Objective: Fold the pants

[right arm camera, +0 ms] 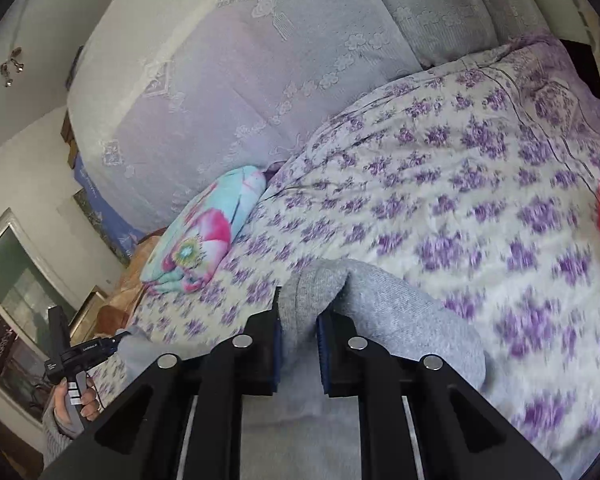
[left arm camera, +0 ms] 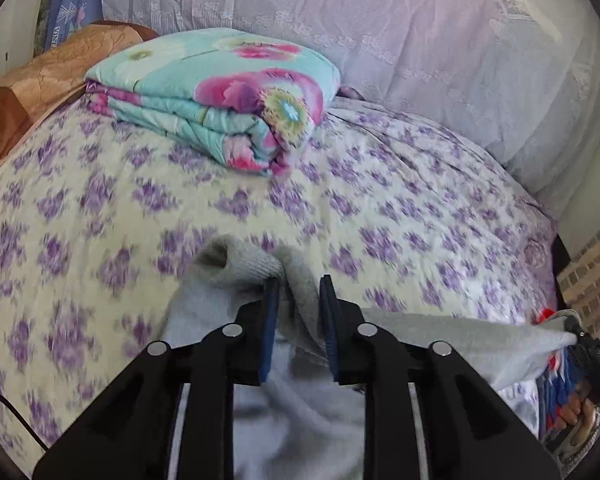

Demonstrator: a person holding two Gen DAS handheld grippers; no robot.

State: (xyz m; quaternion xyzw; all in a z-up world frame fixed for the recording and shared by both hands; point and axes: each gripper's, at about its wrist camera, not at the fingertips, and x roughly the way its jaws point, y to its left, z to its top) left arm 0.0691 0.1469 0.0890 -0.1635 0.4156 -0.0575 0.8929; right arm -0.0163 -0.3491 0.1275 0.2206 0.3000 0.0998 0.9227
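Both black claws, left [left arm camera: 298,284] and right [right arm camera: 298,300], are pinching soft grey pants [left arm camera: 300,420] over the purple-flowered bedspread [left arm camera: 380,208].

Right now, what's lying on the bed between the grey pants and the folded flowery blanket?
Nothing: only bare purple-flowered bedspread separates the pants from the blanket, clearest in the left wrist view.

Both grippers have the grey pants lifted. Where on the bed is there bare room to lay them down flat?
The widest bare stretch of the bedspread lies between the folded floral quilt and the bed's far end, in front of the lace-covered backrest. There is also bare bedspread in front of the quilt. The corner with the quilt and the tan pillow is crowded. The pants hang from both grippers.
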